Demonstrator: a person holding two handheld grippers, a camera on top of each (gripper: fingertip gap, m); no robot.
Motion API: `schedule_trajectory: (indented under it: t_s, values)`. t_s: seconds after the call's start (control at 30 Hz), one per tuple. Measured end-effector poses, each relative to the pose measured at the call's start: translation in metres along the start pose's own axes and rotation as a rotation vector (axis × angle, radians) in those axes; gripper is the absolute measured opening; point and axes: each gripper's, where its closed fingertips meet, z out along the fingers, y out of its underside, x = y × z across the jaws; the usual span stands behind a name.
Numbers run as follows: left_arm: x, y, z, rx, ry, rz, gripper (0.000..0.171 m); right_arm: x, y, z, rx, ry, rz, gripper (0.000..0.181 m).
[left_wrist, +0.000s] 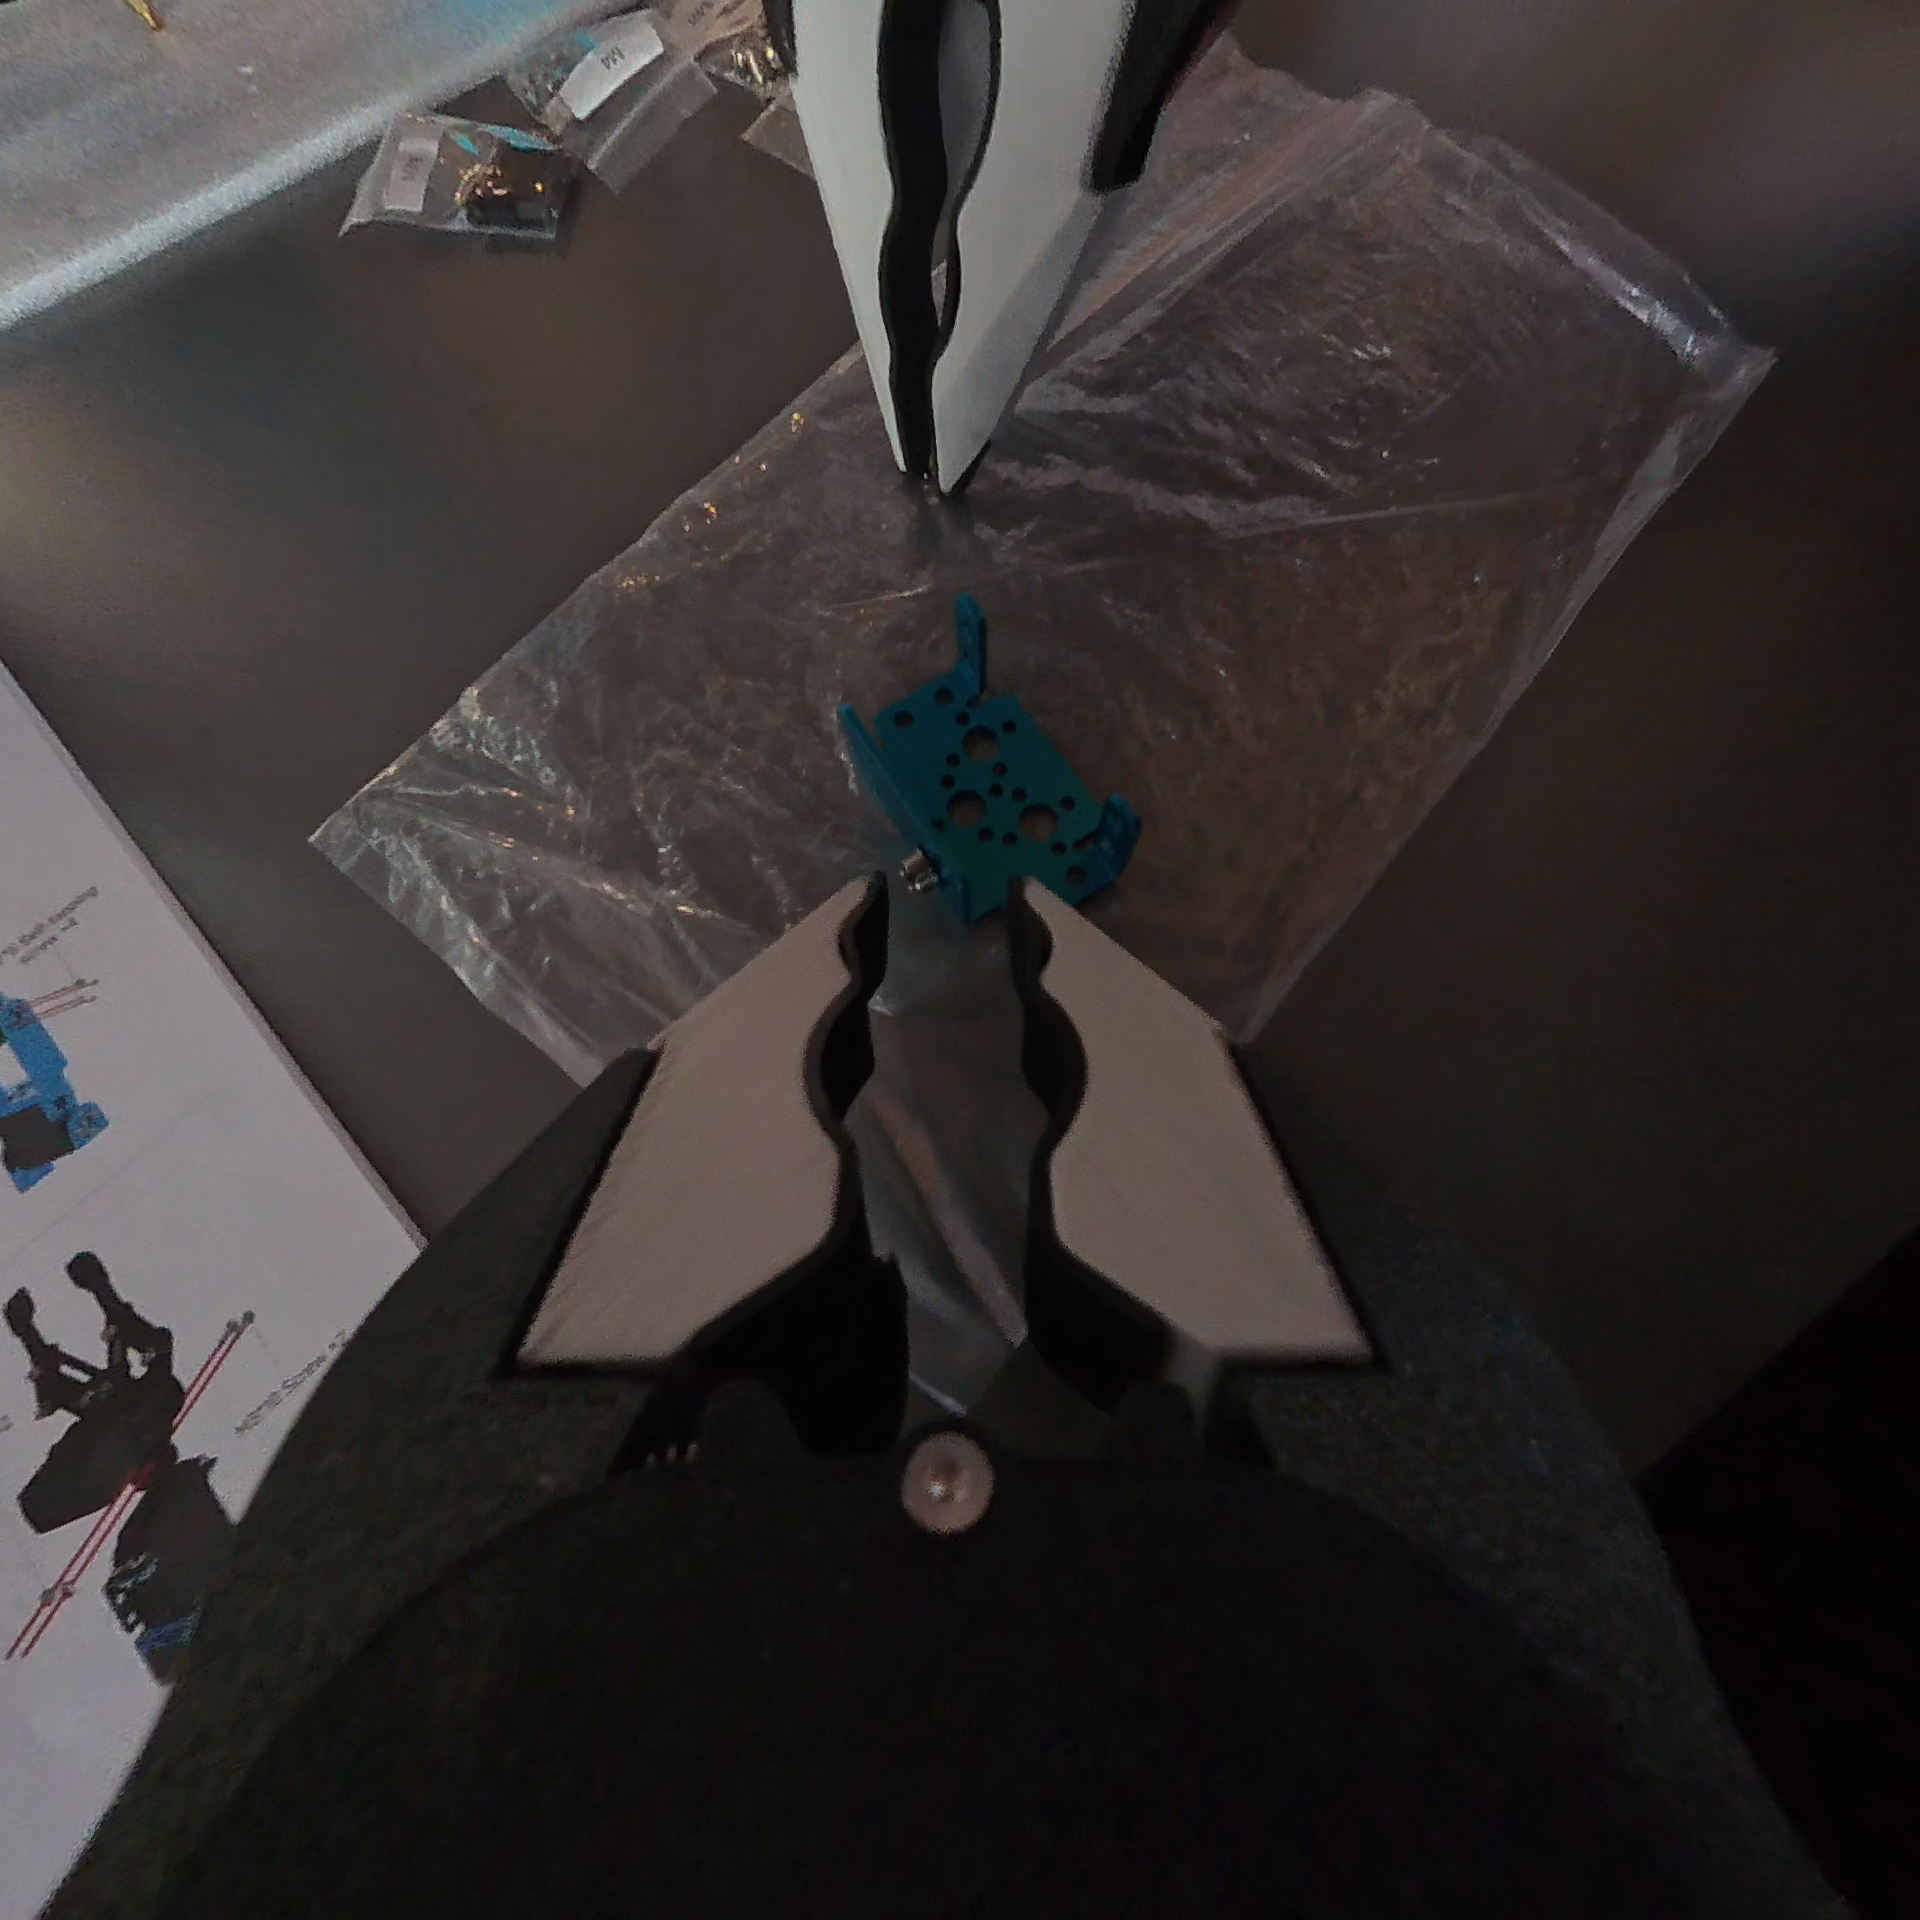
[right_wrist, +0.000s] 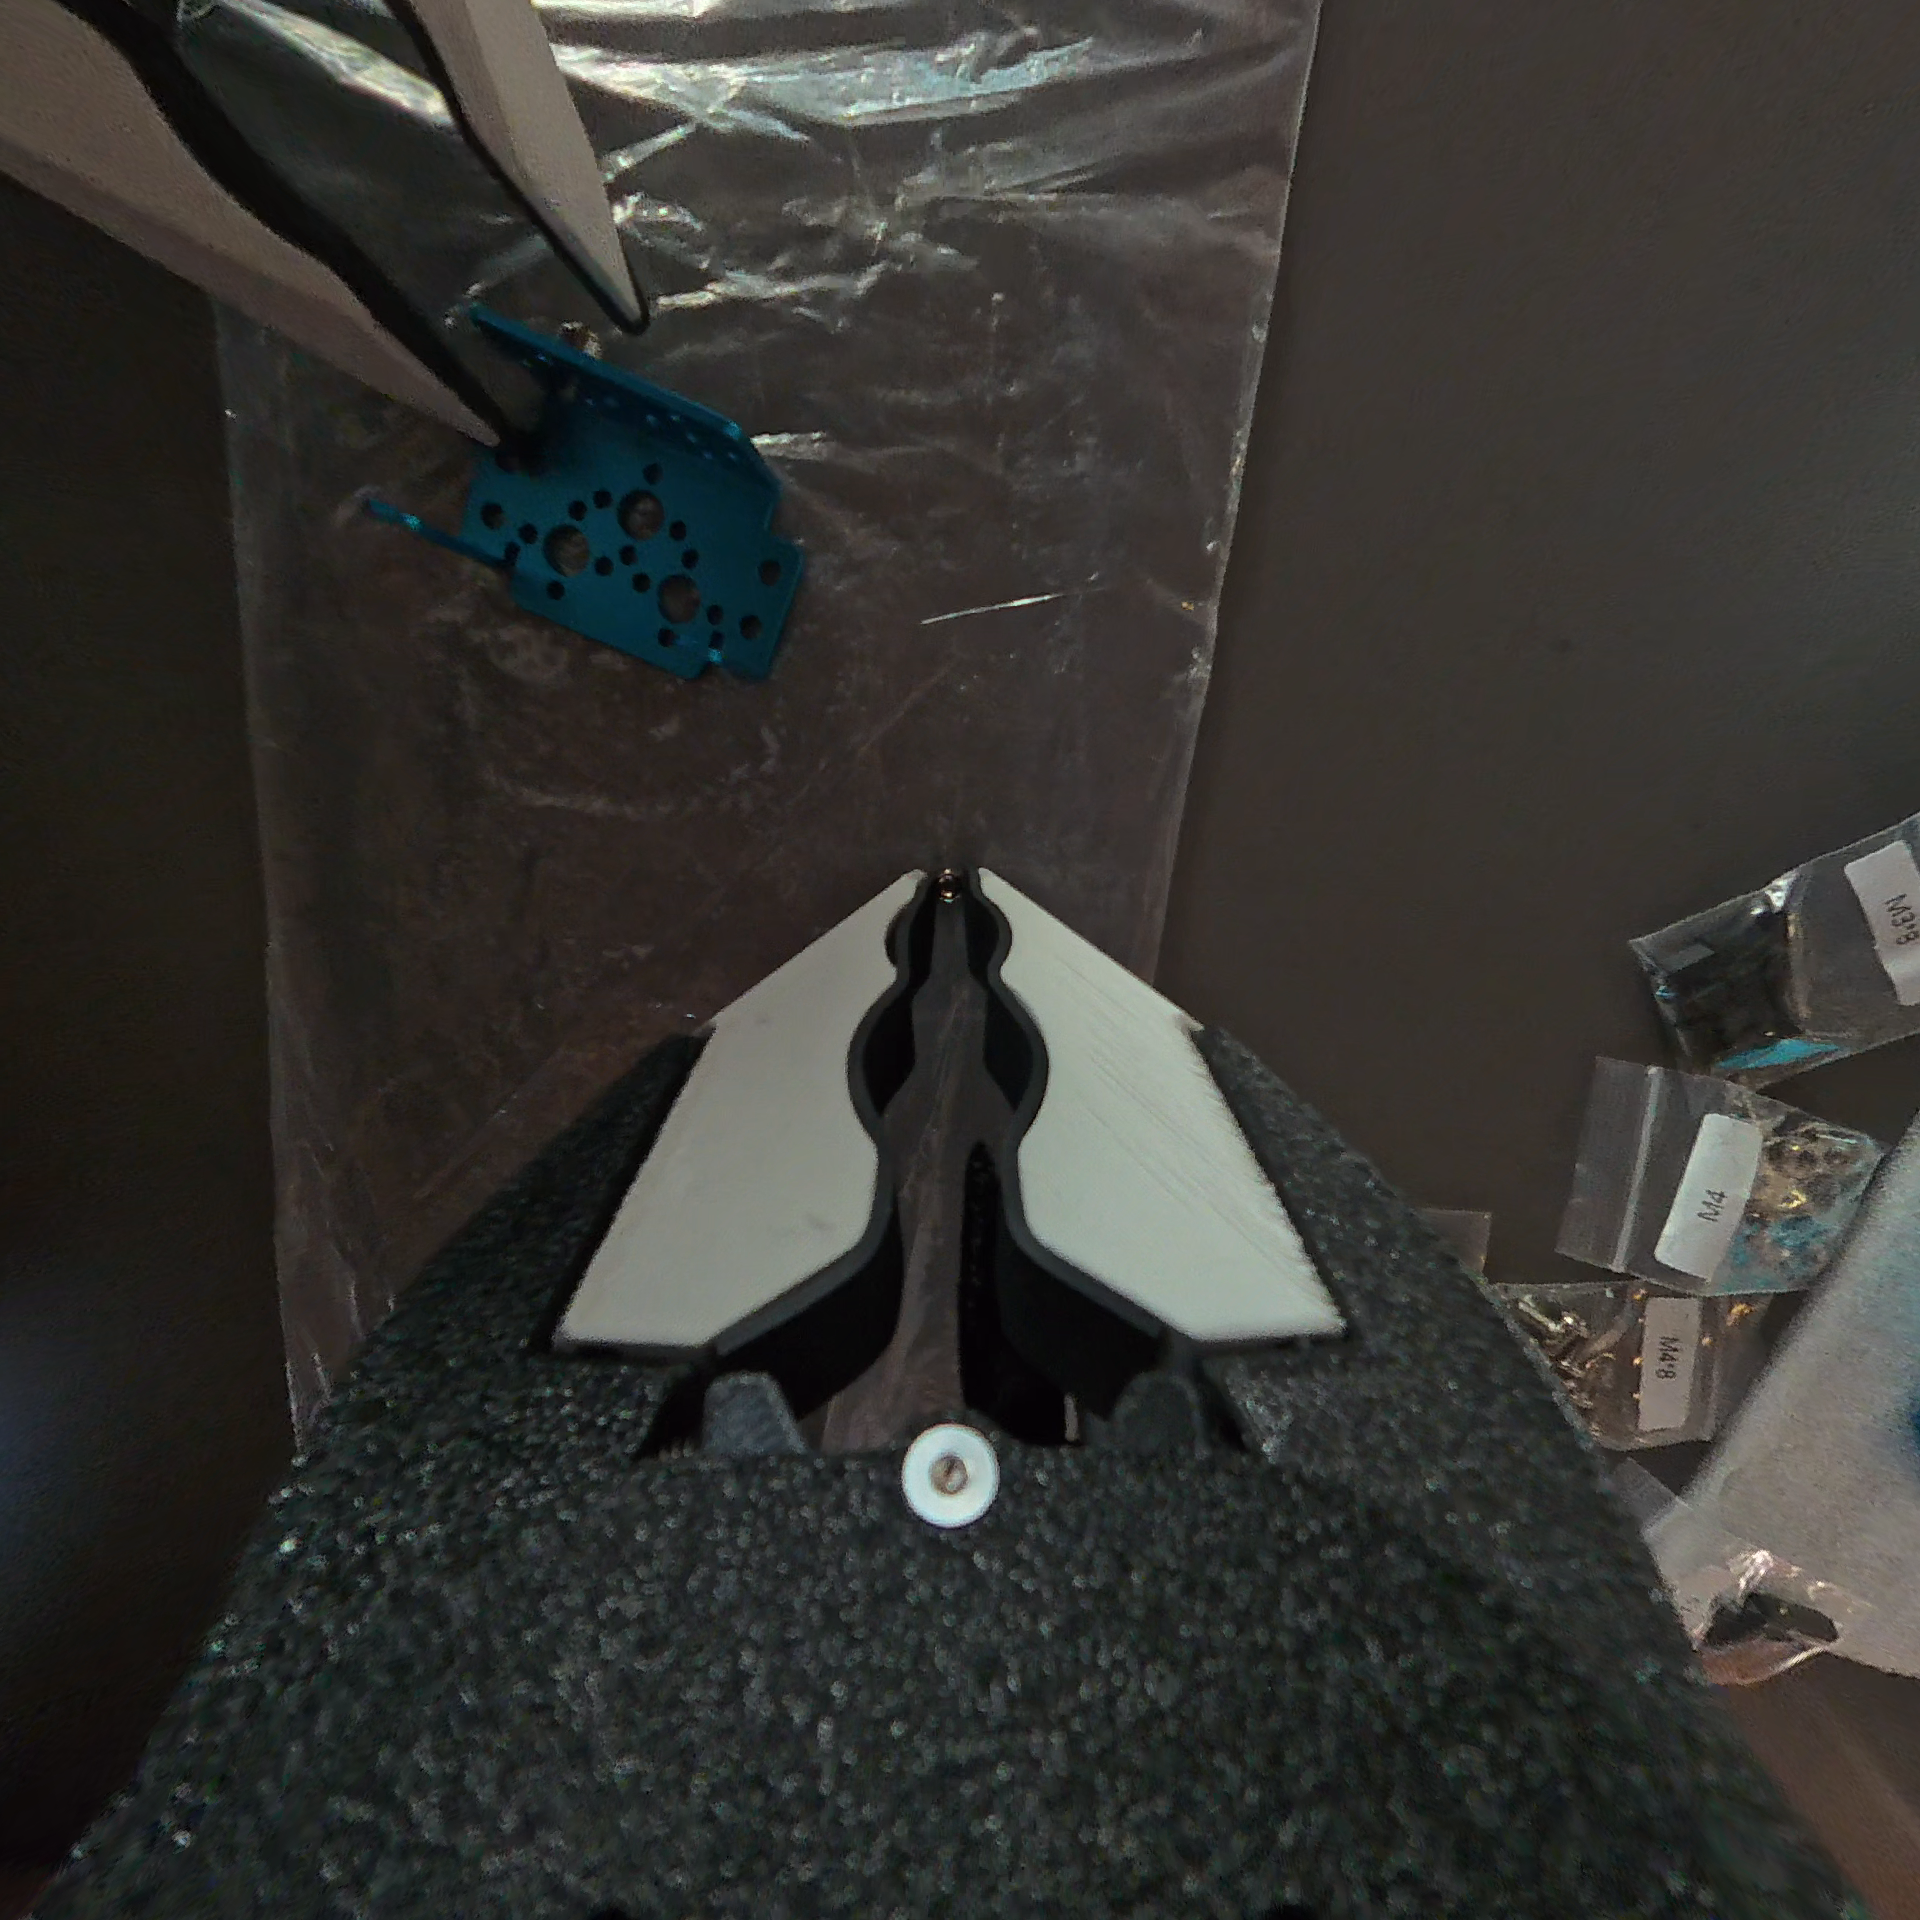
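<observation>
While the left gripper (left_wrist: 951, 883) stands spread at the near end of a blue perforated bracket (left_wrist: 987, 795), one fingertip (right_wrist: 488, 431) touching it, the right gripper (right_wrist: 948, 878) is pinched on a tiny screw (right_wrist: 948, 885) above the clear plastic bag (right_wrist: 935, 416). That bracket lies flat on the bag on the dark bench (left_wrist: 312, 468), its long axis running away from the left gripper and a small bolt (left_wrist: 916, 871) jutting from its near flange. White-labelled small zip bags (right_wrist: 1714, 1195) bear writing at the bench edge, and a printed instruction sheet (left_wrist: 104, 1091) lies to the left.
</observation>
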Motion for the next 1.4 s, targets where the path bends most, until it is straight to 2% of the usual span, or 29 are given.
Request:
schedule_trajectory:
  t_s: [0.07,0.2,0.3,0.47,0.5,0.63,0.77,0.93,1.07,1.17,1.27,1.33,1.4]
  values:
    - [0.0,-0.003,0.001,0.009,-0.003,-0.008,0.013,0.0,0.0,0.0,0.013,0.018,-0.019,0.003]
    - [-0.002,-0.003,0.003,0.0,-0.015,-0.021,0.012,0.0,-0.001,-0.003,0.055,0.051,-0.04,0.003]
    - [-0.004,-0.006,0.003,0.01,-0.02,-0.043,0.01,-0.005,-0.009,-0.014,0.138,0.063,-0.059,0.003]
    - [-0.005,-0.017,-0.002,0.08,0.058,-0.172,0.006,-0.041,-0.057,-0.043,0.402,0.053,-0.185,0.004]
    - [-0.005,-0.018,-0.003,0.088,0.078,-0.205,0.006,-0.05,-0.063,-0.043,0.418,0.053,-0.219,0.005]
    - [-0.003,-0.026,-0.009,0.145,0.196,-0.351,0.006,-0.063,-0.077,-0.038,0.448,0.118,-0.293,0.004]
    - [0.001,-0.032,-0.013,0.187,0.283,-0.431,0.006,-0.063,-0.079,-0.027,0.405,0.178,-0.33,0.0]
    - [0.002,-0.032,-0.013,0.19,0.299,-0.457,0.006,-0.058,-0.079,-0.025,0.394,0.185,-0.301,0.0]
    - [-0.008,-0.025,-0.011,0.161,0.201,-0.385,0.006,-0.05,-0.08,-0.037,0.416,0.194,-0.254,0.0]
    - [-0.032,-0.024,-0.018,0.166,0.027,-0.224,0.006,-0.042,-0.078,-0.044,0.456,0.151,-0.173,0.004]
    - [-0.056,-0.022,-0.027,0.157,-0.118,-0.107,0.006,-0.035,-0.072,-0.034,0.463,0.072,-0.076,0.01]
    - [-0.074,-0.017,-0.035,0.128,-0.215,-0.054,0.006,-0.048,-0.075,-0.02,0.463,-0.032,-0.039,0.013]
    - [-0.081,-0.015,-0.041,0.129,-0.233,-0.058,0.006,-0.065,-0.078,-0.002,0.426,-0.098,-0.055,0.014]
